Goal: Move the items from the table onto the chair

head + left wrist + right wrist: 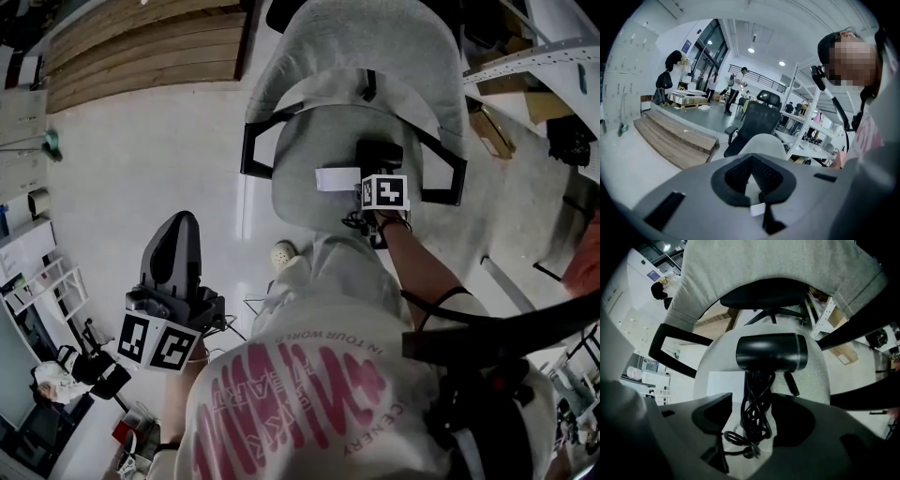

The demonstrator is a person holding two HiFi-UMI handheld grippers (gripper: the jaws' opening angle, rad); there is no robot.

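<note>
A black hair dryer point(378, 153) point(771, 352) lies on the grey chair seat point(298, 192) point(813, 376), its wound black cord point(754, 413) trailing toward me. Beside it on the seat rests a white sheet point(336, 178) point(723, 383). My right gripper point(375, 176) point(757, 405) points steeply down over the seat, its jaws apart on either side of the cord bundle; seat shows between the left jaw and the cord. My left gripper point(180, 223) point(751, 161) hangs off to the left over the floor, jaws together and empty.
The chair has black armrests point(253, 150) and a grey backrest point(366, 47). A wooden platform point(141, 47) point(675, 140) lies across the floor. A black office chair point(757, 119), metal shelving point(534, 56) and a cardboard box point(489, 127) stand nearby. People stand far off.
</note>
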